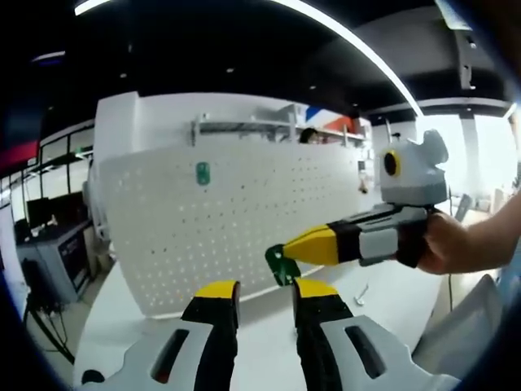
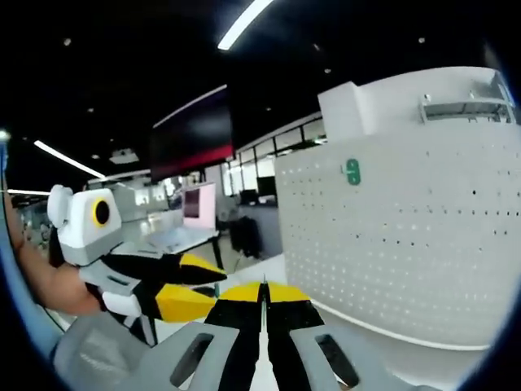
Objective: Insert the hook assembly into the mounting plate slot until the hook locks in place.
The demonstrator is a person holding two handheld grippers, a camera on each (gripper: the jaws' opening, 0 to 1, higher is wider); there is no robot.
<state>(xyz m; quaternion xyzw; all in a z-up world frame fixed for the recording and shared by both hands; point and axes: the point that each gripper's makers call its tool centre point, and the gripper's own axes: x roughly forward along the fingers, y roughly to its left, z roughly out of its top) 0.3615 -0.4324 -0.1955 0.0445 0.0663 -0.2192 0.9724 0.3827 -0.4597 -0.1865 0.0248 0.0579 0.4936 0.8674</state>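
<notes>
Nearest, left hand-held gripper (image 1: pixel 264 295) with yellow-tipped jaws apart, holding nothing, above the white surface (image 1: pixel 383 301). Right hand-held gripper (image 1: pixel 285 252) clamped on the small flat green hook assembly (image 1: pixel 281 265) before the white perforated pegboard mounting plate (image 1: pixel 236 220). Likely light, stiff, slippery; best pinched across flat faces.

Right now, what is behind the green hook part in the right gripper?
Behind the green hook part stands the white pegboard; the right gripper covers the part's held end.

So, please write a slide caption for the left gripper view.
Right gripper holds a green hook piece before the white pegboard; left gripper open below.
</notes>
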